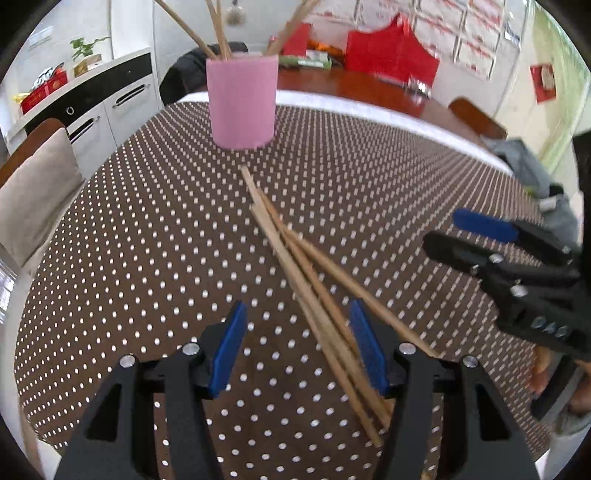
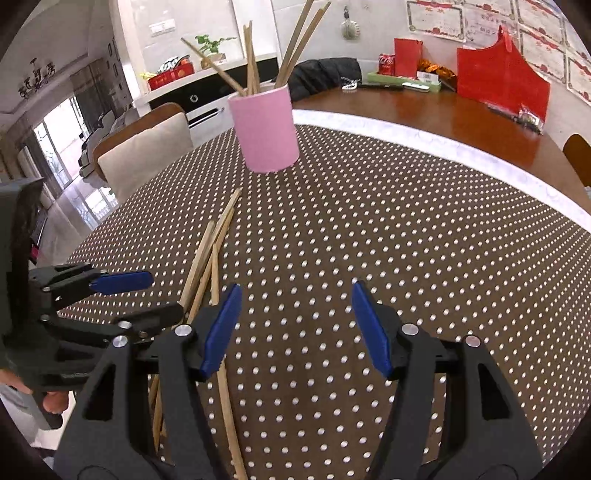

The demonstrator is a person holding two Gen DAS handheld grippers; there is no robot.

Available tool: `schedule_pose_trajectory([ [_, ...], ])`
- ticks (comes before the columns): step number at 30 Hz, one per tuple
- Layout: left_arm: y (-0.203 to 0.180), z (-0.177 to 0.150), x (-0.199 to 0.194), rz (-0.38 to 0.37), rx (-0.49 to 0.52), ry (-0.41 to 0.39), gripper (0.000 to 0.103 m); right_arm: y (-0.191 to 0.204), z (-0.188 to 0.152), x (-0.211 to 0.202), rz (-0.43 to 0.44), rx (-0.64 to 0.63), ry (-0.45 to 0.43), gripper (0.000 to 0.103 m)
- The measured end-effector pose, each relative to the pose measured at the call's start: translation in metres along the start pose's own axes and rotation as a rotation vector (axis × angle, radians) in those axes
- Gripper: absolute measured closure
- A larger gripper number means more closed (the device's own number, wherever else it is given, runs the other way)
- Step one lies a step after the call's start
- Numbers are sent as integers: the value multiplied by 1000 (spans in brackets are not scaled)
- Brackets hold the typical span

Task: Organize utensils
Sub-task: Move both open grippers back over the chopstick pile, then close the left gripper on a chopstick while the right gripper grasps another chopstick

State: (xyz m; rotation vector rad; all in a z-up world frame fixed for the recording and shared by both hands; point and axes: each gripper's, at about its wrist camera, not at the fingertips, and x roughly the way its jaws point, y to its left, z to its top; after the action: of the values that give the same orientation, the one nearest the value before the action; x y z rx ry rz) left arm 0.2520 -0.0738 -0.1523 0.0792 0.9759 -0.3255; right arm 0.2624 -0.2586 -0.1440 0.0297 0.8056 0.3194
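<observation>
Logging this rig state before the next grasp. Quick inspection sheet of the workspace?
Surface: brown polka-dot tablecloth on a wooden table.
Job's things: pink cup upright, several chopsticks standing in it; loose chopsticks lying crossed on the cloth in front of the cup.
Clutter: red bags and small items at the table's far end.
Grippers: left gripper open, loose chopsticks running between its fingers, not clamped; right gripper open, nothing between its fingers.
Cables: nothing seen.
Surroundings: cushioned chair, cabinet, certificates on the wall.
</observation>
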Motion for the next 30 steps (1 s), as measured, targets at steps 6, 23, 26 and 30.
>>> schedule_pose_trajectory([
  [6,21,-11,1,-16,-40,9,45,10,-6,4,27,-42,50,41],
  [23,32,-2,-1,80,-22,58,53,51,4,44,28,-250,305,42],
  [26,33,2,2,107,-21,65,65,58,11,52,26,-309,380,51],
  [30,43,9,4,112,-49,76,87,64,25,63,43,-331,461,72],
])
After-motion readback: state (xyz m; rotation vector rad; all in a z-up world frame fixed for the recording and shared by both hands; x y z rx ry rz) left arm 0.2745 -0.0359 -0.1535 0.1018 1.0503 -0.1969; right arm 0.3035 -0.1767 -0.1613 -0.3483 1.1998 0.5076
